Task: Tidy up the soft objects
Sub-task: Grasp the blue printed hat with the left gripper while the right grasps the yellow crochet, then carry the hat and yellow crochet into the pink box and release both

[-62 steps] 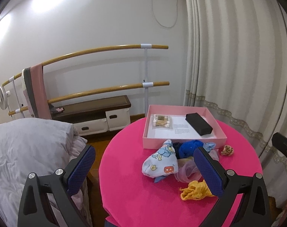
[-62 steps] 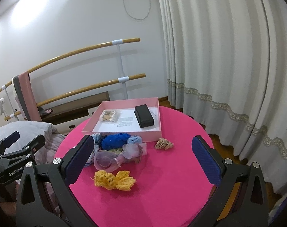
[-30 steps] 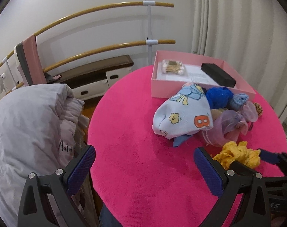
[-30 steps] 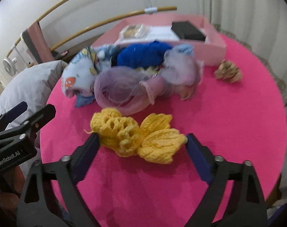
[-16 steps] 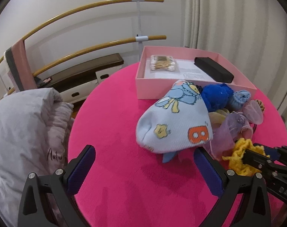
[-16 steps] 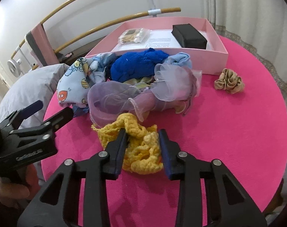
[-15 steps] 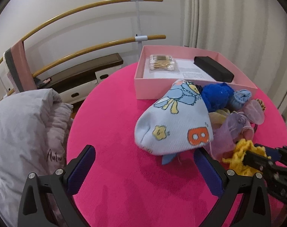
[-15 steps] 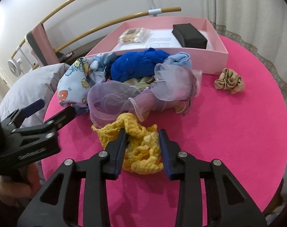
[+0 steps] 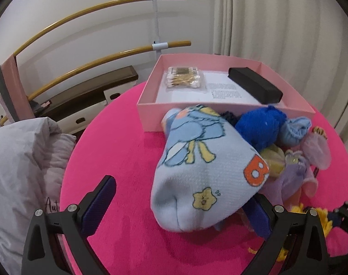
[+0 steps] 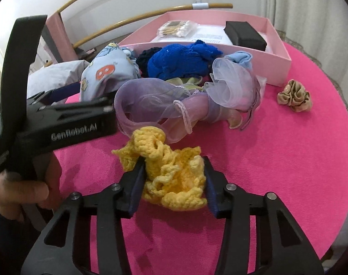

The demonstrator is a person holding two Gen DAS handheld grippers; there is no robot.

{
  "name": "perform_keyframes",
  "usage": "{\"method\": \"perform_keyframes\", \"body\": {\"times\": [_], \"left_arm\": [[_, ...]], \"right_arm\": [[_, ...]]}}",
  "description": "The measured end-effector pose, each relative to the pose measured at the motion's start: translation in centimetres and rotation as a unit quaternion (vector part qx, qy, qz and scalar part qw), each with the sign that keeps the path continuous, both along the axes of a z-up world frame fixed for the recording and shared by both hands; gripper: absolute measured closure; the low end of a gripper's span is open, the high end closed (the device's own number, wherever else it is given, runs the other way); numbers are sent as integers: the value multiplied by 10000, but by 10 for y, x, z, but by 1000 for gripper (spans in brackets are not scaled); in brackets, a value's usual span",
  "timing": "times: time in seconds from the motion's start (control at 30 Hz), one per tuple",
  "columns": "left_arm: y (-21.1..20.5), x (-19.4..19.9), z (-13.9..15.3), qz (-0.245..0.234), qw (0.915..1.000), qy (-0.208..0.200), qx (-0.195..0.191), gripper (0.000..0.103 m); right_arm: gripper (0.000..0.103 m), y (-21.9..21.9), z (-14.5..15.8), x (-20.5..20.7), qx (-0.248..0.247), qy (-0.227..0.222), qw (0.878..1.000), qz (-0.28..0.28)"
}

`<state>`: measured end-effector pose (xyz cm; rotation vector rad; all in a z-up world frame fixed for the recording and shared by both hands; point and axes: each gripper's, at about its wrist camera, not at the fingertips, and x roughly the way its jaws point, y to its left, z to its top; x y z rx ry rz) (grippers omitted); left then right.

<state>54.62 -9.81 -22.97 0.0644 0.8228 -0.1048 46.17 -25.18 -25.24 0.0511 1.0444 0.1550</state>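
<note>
**Pink box at the back, soft heap in front**

Upper right of the left wrist view, the pink box (image 9: 148, 114) holds cotton swabs (image 9: 184, 80), a printed sheet (image 9: 224, 91) and a black case (image 9: 254, 84). Below it lies the sock (image 9: 203, 174), between the left gripper's (image 9: 180, 208) spread jaws. Low centre of the right wrist view, the right gripper (image 10: 172, 178) pinches the yellow knit piece (image 10: 171, 176), its jaws opening.

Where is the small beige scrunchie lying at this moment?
In the right wrist view, the beige scrunchie lies alone on the pink tablecloth, at right, just beside the pink box's near corner.
</note>
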Motion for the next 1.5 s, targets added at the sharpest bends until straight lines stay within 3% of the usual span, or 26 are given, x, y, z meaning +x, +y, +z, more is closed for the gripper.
{"method": "perform_keyframes", "body": {"times": [0.03, 0.1, 0.17, 0.3, 0.37, 0.87, 1.23, 1.5], "left_arm": [[2, 2, 1, 1, 10000, -16, -28, 2], [4, 5, -1, -90, 9998, 20, -198, 14], [6, 8, -2, -212, 9986, 148, -469, 40], [5, 0, -4, -346, 9981, 117, -490, 49], [9, -2, -2, -343, 9977, 112, -567, 53], [21, -63, 24, -262, 9984, 30, -496, 55], [22, -113, 65, -306, 9979, -274, -493, 55], [24, -127, 88, -312, 9973, -419, -520, 55]], "right_arm": [[60, 0, 0, 0, 10, 5, 10000, -5], [60, 0, 0, -1, 7, 5, 10000, -18], [62, 0, 0, 1, 9, 3, 10000, -36], [76, -2, 7, -1, 94, -81, 9999, -80], [78, -3, 9, -2, 96, -78, 9999, -54], [79, -5, 24, -27, 92, -225, 9996, -170], [79, -8, 54, -42, 51, -610, 9976, -330], [79, -11, 81, -37, 6, -919, 9950, -385]]}}
